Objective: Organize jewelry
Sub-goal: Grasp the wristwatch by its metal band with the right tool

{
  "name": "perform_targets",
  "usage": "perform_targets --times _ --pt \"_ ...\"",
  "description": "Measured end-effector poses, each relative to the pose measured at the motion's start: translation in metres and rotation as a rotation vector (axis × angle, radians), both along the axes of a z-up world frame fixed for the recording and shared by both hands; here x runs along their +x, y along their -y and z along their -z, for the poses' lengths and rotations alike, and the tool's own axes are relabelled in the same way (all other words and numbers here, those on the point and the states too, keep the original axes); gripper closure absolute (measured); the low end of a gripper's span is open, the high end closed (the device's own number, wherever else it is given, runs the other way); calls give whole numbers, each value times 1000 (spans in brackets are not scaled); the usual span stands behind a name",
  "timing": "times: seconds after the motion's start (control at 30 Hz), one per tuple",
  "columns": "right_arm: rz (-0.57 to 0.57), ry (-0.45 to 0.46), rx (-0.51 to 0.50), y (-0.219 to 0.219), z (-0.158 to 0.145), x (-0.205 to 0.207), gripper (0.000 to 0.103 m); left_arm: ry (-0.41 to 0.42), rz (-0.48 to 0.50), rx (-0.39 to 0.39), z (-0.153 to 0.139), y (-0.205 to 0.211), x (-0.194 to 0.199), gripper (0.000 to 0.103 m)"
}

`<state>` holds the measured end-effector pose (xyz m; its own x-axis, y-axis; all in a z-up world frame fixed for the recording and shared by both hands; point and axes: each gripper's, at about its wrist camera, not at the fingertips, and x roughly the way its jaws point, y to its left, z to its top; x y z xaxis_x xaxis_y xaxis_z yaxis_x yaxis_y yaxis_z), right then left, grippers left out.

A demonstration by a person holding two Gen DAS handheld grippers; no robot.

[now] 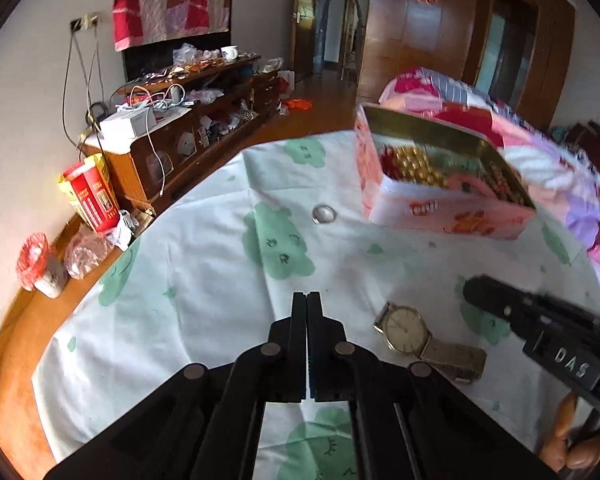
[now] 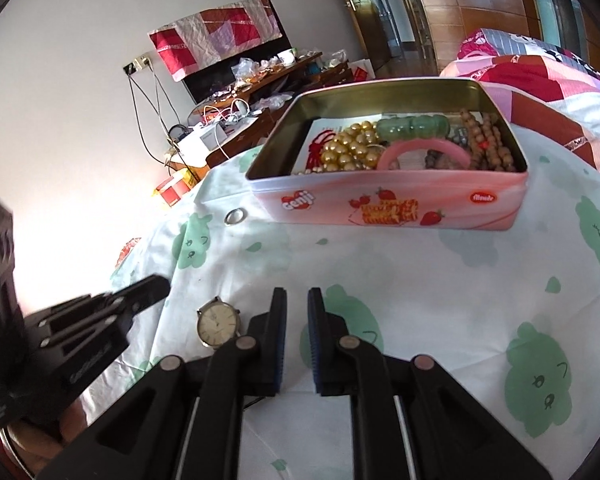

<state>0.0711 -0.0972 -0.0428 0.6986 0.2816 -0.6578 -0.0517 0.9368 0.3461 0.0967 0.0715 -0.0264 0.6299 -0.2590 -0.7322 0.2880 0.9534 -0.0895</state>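
Note:
An open pink tin (image 2: 396, 200) holds gold beads, a green bracelet, a pink bangle and wooden beads; it also shows in the left wrist view (image 1: 440, 216). A gold wristwatch (image 1: 408, 330) lies on the white cloth, also seen in the right wrist view (image 2: 217, 322). A silver ring (image 1: 323, 213) lies left of the tin, seen too in the right wrist view (image 2: 235, 216). My left gripper (image 1: 306, 298) is shut and empty, left of the watch. My right gripper (image 2: 297, 300) is slightly open and empty, right of the watch.
The cloth with green bears (image 1: 204, 280) covers a round wooden table (image 1: 24, 344). A quilt (image 2: 548, 72) lies behind the tin. A cluttered wooden cabinet (image 1: 188, 120) stands along the wall, with a red box (image 1: 90, 196) and bags on the floor.

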Motion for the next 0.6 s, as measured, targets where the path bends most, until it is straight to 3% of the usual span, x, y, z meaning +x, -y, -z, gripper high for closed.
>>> perform_targets --times 0.17,0.2,0.27,0.3,0.33,0.43,0.53,0.6 --pt "-6 14 8 -1 -2 -1 89 -110 -22 -29 9 -6 16 103" --pt "-22 19 15 -3 -3 -1 84 -118 -25 -25 11 -6 15 103" --pt "-56 21 14 -7 -3 -1 61 -125 -23 -9 16 -9 13 103" --pt "-76 17 11 -11 -2 0 45 -126 -25 -6 17 -11 12 103" --pt "-108 17 12 -16 -3 0 41 -124 -28 -6 16 -12 11 103" --pt "-215 16 -56 -37 -4 4 41 -113 -36 10 13 -18 11 103" --pt "-312 -30 -246 -65 7 9 43 -86 -21 28 7 -19 13 103" --pt "-350 -17 -344 -76 7 7 53 -75 2 29 4 -16 15 102"
